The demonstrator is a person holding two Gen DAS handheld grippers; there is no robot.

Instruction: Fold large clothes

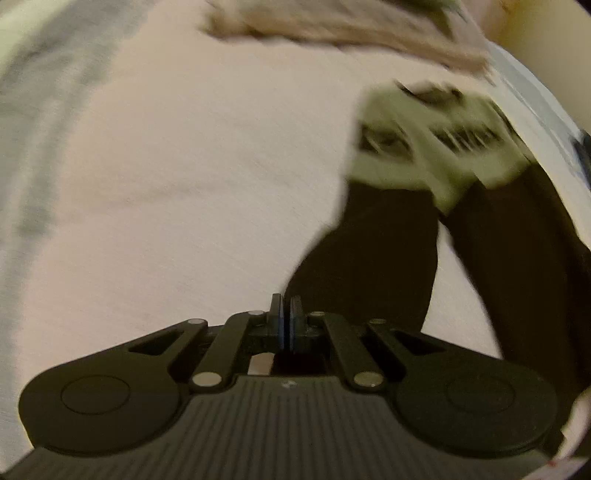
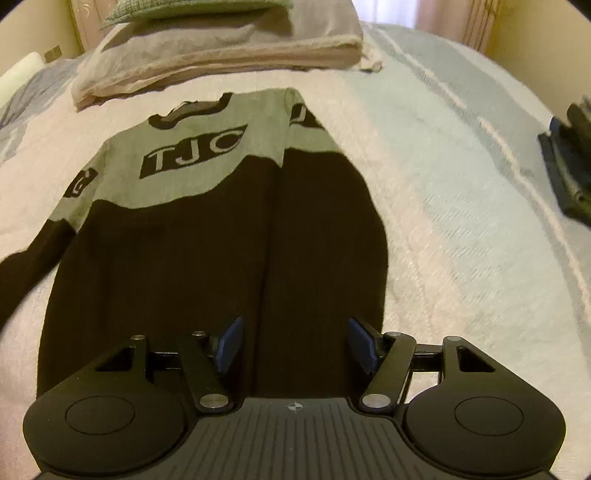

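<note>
The right hand-held gripper point(image 2: 294, 345) has its blue-padded fingers point(image 2: 229, 343) spread wide apart, holding nothing. It hovers over the lower hem of a black and grey sweater point(image 2: 184, 236), pointing along the garment toward its collar.

The left hand-held gripper point(image 1: 287, 325) has its two fingers pressed together with only a thin slit between the pads. Whether any cloth is pinched there cannot be told from the blurred left wrist view; the sweater point(image 1: 388, 258) lies just ahead and to the right of its tips.

The sweater lies flat on a bed point(image 2: 443, 229) covered with a pale pink and light blue blanket. Its upper part is grey with the letters "TJC" across the chest; the body below is black. Its right sleeve is folded inward, lying lengthwise over the body, while the other sleeve stretches outward to the left side of the right wrist view.

Beyond the collar sits a stack of folded bedding point(image 2: 221, 55). A dark folded item point(image 2: 569, 162) lies at the bed's right edge. Cream walls point(image 2: 535, 33) stand behind.
</note>
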